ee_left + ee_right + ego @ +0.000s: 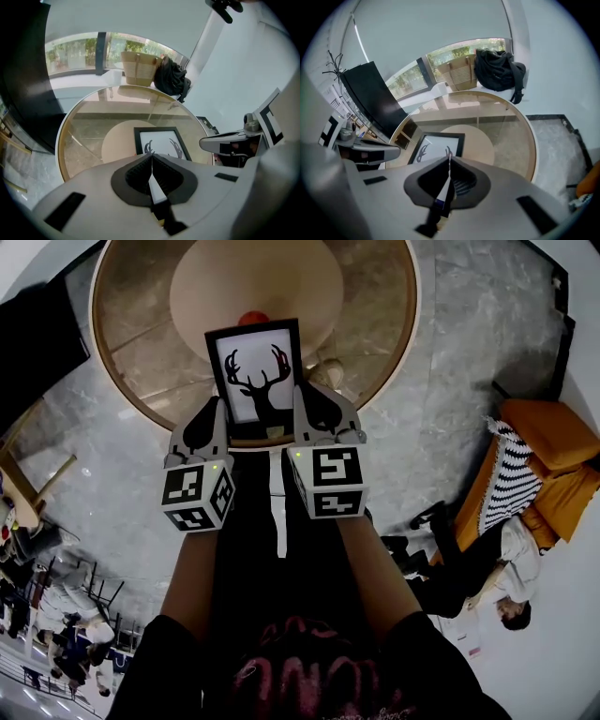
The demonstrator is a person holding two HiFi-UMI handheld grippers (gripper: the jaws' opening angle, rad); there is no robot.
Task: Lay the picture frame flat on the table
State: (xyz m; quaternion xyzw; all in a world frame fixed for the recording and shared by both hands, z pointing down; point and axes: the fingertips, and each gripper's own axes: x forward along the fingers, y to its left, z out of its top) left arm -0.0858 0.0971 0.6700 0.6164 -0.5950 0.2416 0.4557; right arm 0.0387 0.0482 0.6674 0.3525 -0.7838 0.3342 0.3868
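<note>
In the head view alone, both grippers are seen together. The left gripper is set against the left edge of the picture frame, and the right gripper against its right edge. The frame is placed face up at the near rim of the round glass table. It appears to lie flat or nearly so. A black antlered deer head on white is shown in it.

A small red thing just beyond the frame's top and an orange armchair at far right are shown only in that view.

In the left gripper view the claw is pressed together. A thin pale sliver in its seam cannot be identified. A woven basket and a black bag are seen beyond the table.

In the right gripper view the claw is also closed tight.

No writing can be read. Only square black-and-white patterns are carried on the marker cubes, and the pink lettering on the shirt is blurred.
</note>
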